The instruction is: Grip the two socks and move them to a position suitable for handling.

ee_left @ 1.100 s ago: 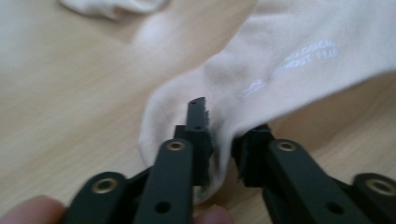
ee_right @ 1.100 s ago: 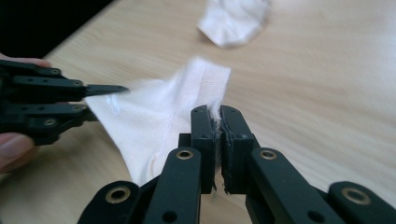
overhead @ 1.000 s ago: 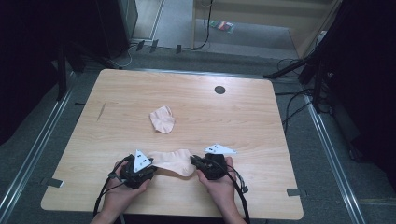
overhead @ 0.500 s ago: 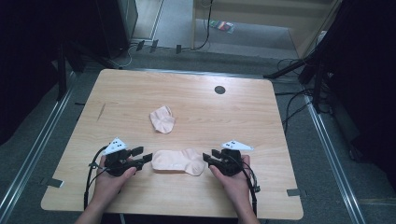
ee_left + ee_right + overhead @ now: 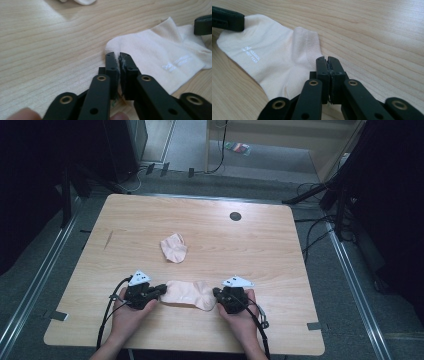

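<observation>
A cream sock (image 5: pixel 187 293) lies flat near the table's front edge, toe to the left and cuff to the right. My left gripper (image 5: pixel 161 289) has just closed its jaws on the toe's edge. White fabric shows between its pads (image 5: pixel 116 54), with the sock (image 5: pixel 160 62) stretching away behind. My right gripper (image 5: pixel 216 292) has also just closed. It sits at the cuff end of the sock (image 5: pixel 269 57), and its pads (image 5: pixel 327 58) meet with no fabric showing between them. A second cream sock (image 5: pixel 173 248) lies crumpled mid-table.
The wooden table (image 5: pixel 280 255) has a black round grommet (image 5: pixel 235 216) at the back. Cables trail from both grippers over the front edge. Metal rails (image 5: pixel 350 270) run along the floor on both sides, with more cables on the floor at the right.
Half a second ago both grippers stood a little outside the sock's ends. Both have since moved inward, and their jaws now sit together at the toe and the cuff.
</observation>
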The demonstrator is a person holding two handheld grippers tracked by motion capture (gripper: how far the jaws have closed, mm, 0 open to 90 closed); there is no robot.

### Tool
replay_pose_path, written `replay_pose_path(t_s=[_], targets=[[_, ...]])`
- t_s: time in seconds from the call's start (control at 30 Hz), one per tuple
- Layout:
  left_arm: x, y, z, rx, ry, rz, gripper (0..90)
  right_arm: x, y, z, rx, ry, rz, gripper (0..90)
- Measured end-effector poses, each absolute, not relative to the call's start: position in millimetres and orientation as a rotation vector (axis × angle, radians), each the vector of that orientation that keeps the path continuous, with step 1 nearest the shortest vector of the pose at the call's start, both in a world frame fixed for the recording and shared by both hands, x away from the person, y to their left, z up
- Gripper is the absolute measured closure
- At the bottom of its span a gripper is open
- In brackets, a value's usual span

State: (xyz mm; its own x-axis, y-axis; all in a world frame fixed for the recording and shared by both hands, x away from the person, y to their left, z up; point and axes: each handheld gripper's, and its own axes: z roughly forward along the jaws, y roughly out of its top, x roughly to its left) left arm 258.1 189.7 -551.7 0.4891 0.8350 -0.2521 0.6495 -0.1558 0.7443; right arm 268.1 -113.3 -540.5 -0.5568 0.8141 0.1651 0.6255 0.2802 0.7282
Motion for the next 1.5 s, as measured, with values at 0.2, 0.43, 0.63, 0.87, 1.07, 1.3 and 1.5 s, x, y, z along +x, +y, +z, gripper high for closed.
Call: replay_pose_path(t_s=[0.2, 0.43, 0.63, 0.87, 1.07, 1.3, 1.5], targets=[[246, 203, -541, 1.885, 1.202, 0.244, 89.2, 265, -121, -529, 1.325, 2.332, 1.149, 90.0], [241, 204, -541, 1.926, 1.156, 0.192, 83.2, 260, -126, -524, 1.255, 2.442, 1.139, 83.1], [242, 200, -539, 1.858, 1.158, 0.234, 48.5, 263, -134, -521, 1.28, 2.331, 1.24, 52.8], [268, 205, -538, 1.733, 1.286, 0.322, 43.6, 270, -146, -522, 1.378, 2.208, 1.293, 45.5], [311, 201, -533, 1.693, 1.341, 0.422, 44.2, 272, -147, -524, 1.385, 2.192, 1.294, 46.3], [355, 182, -540, 1.735, 1.371, 0.515, 42.1, 273, -146, -526, 1.387, 2.197, 1.299, 46.4], [375, 174, -549, 1.793, 1.437, 0.529, 44.6, 273, -145, -528, 1.39, 2.205, 1.295, 46.5]])
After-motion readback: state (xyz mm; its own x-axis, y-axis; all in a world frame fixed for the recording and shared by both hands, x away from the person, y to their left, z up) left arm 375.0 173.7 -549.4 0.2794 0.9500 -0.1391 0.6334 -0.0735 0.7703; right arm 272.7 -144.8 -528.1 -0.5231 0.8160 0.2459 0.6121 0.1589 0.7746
